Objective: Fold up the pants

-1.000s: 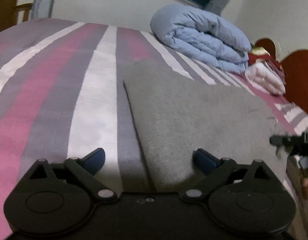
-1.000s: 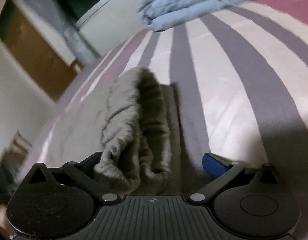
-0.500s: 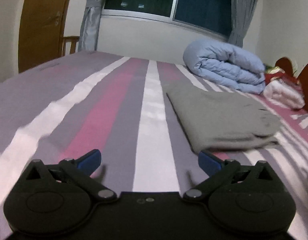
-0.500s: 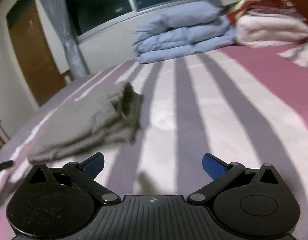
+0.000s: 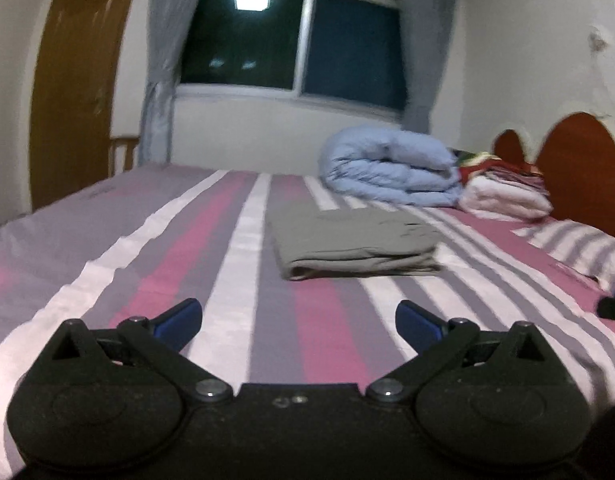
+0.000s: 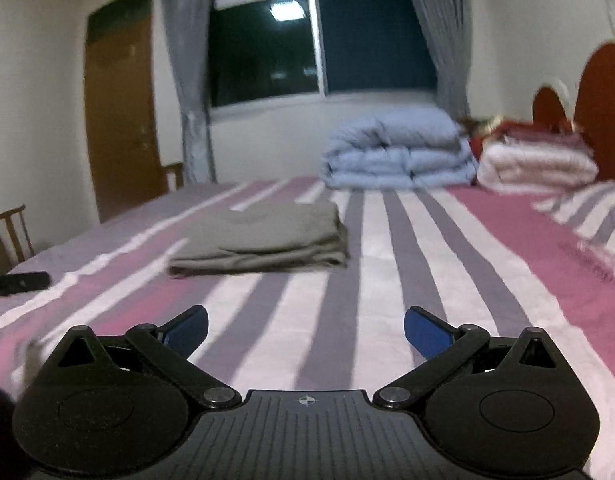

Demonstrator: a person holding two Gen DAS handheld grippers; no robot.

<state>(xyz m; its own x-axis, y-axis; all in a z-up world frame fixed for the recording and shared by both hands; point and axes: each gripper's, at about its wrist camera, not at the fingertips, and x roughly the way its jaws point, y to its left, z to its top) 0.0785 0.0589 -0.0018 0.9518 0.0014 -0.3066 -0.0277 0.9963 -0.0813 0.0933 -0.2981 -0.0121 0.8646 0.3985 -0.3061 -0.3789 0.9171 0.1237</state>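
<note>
Fold looks done: grey pants (image 5: 349,238) lie stacked near the blue duvet (image 5: 389,170). Both tongs (image 5: 298,318) (image 6: 305,326) are held spread, empty; only tidying is needed.

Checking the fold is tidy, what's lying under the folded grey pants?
The folded grey pants lie on the striped bedsheet. Whatever they cover, or hold between layers, is hidden.

Both views are soft with blur. A dark object (image 5: 613,307) at the right edge of the left wrist view is cut off and cannot be identified. Another dark object (image 6: 17,283) is cut by the left edge of the right wrist view. The headboard (image 6: 599,108) runs out of frame. The pillow (image 5: 579,246) is partly cropped.
</note>
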